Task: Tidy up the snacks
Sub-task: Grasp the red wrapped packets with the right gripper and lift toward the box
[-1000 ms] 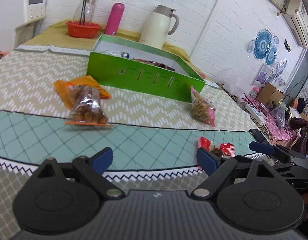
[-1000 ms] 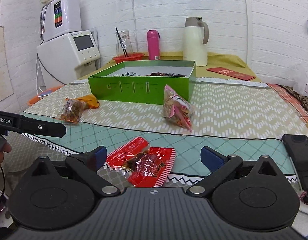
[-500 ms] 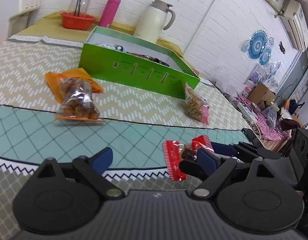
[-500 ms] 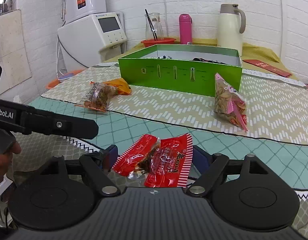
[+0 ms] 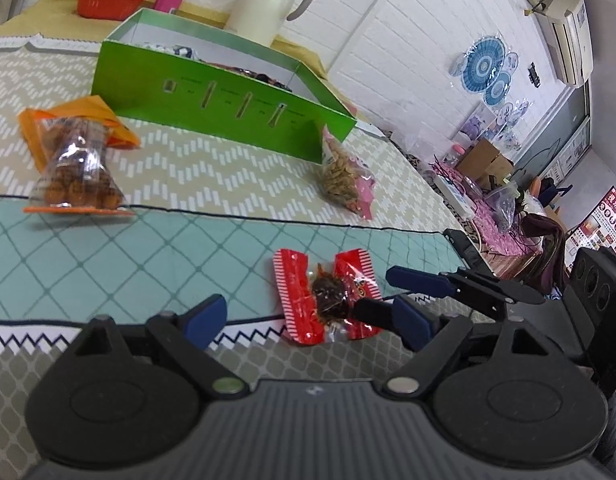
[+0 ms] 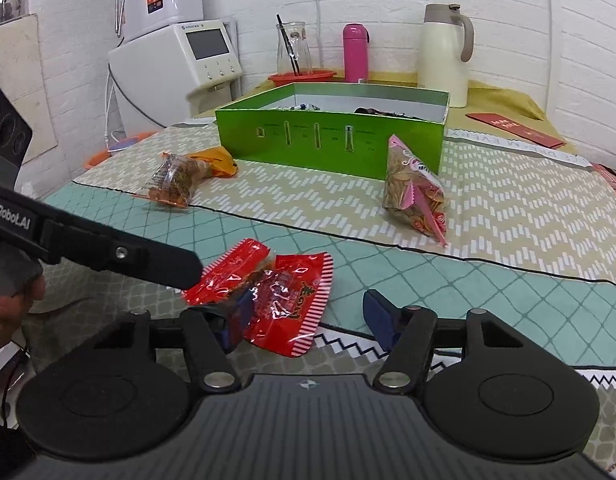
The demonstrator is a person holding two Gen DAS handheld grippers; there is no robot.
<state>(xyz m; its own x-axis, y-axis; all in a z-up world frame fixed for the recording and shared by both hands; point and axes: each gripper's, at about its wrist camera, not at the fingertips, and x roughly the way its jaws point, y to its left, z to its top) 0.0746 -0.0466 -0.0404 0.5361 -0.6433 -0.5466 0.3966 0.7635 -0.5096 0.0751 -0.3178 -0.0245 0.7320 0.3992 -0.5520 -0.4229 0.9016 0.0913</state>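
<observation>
A red snack packet [image 5: 324, 296] [image 6: 283, 292] with a dark sweet inside lies on the teal mat near the table's front edge. My left gripper [image 5: 308, 318] is open, and the packet sits just beyond the gap between its blue pads. My right gripper [image 6: 308, 314] is open too and straddles the packet's near end, its left pad [image 6: 239, 312] partly under the wrapper. From the left wrist view the right gripper [image 5: 392, 294] comes in from the right. A left finger [image 6: 147, 260] reaches the packet's left edge. The open green box [image 5: 211, 96] [image 6: 332, 140] stands further back.
An orange bag of brown snacks [image 5: 73, 168] [image 6: 175, 178] lies left of the box, and a pink bag of crisps [image 5: 346, 178] [image 6: 414, 196] leans at its right corner. Behind stand a white jug [image 6: 444, 56], a pink bottle [image 6: 355, 52] and a water dispenser [image 6: 175, 60].
Both grippers have closed in on the red packet from either side. It now lies between the right fingers and in front of the left ones, and a left finger has reached its edge.
</observation>
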